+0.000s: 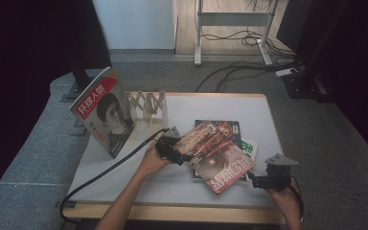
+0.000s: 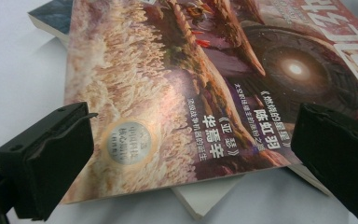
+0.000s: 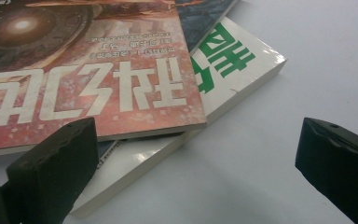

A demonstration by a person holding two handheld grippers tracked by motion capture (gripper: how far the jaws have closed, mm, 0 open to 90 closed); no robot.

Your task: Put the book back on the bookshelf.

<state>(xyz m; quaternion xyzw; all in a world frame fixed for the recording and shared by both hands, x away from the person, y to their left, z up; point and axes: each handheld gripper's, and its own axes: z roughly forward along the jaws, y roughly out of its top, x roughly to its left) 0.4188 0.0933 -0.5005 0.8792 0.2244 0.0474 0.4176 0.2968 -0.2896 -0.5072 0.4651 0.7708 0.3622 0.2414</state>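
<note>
Both my left tongs [image 1: 176,149] and right tongs [image 1: 261,181] gape wide, empty, flanking the red magazine [image 1: 215,155] on the white counter [image 1: 182,179], grey carpet [image 1: 38,158] and cables [image 1: 239,72] beyond.

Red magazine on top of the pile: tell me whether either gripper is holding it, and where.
Nothing is held. The left gripper stands open at the red magazine's edge; the right gripper is open beside the pile.

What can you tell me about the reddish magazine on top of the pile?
The reddish magazine is thin and glossy, with a glowing ring picture, golden spiky shapes and big pale characters on its cover. It lies face up and turned askew on top of a stack of books on the white table. The left gripper is at its edge, fingers spread on either side of its corner. The right gripper waits open nearby.
</note>
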